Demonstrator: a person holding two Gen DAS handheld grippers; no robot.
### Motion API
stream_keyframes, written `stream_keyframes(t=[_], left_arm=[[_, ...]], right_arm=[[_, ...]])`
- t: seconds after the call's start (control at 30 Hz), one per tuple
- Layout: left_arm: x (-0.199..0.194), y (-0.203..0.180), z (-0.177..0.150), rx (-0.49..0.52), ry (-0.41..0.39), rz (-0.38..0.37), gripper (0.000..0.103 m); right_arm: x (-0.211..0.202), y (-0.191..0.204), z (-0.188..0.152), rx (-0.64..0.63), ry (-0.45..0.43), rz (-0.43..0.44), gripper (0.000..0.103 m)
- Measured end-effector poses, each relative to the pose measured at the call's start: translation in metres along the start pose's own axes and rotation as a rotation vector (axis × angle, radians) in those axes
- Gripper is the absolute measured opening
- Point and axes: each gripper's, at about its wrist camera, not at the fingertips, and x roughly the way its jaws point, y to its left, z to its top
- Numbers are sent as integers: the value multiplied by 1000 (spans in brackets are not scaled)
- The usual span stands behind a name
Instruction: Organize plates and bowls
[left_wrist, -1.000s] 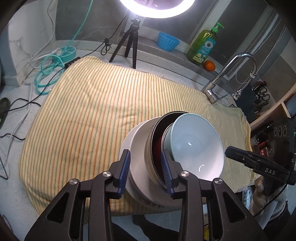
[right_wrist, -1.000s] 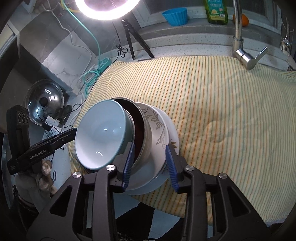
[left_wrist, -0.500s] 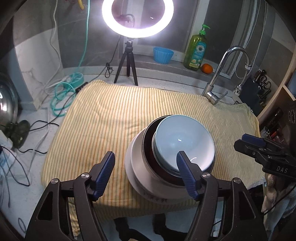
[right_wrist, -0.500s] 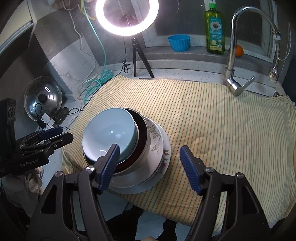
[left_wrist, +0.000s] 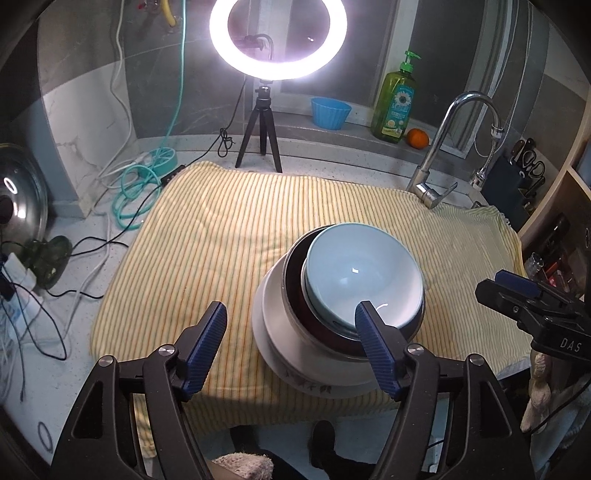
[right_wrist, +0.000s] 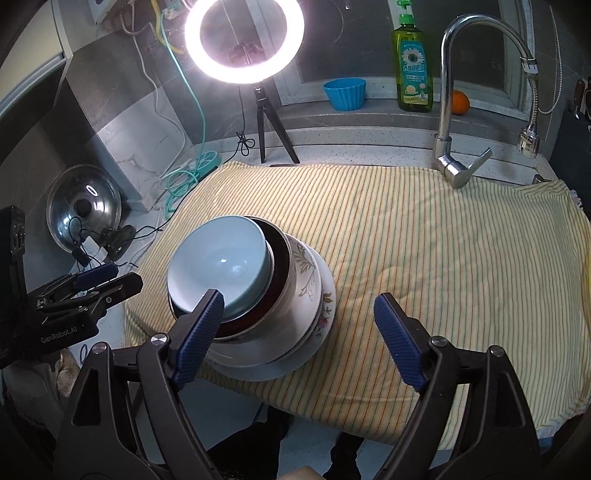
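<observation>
A nested stack stands near the front edge of the striped yellow cloth: a light blue bowl sits in a dark red steel-rimmed bowl, in a white floral bowl, on a white plate. The blue bowl also shows in the right wrist view. My left gripper is open and empty, above and in front of the stack. My right gripper is open and empty, just in front of the stack.
A ring light on a tripod stands behind the cloth. A blue cup, a green soap bottle and an orange sit on the sill. A faucet rises at the back right. Cables and a pot lid lie left.
Both grippers let go of the stack's rims, opened wide and drew back toward me. The tilted bowls settled level in the stack.
</observation>
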Motion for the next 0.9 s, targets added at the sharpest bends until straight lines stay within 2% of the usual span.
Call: stream_keyframes(t=[0.9], left_arm=[[0,5,1,1,5,-12,72]], right_arm=[[3,14,-5,-5,3,-14,86]])
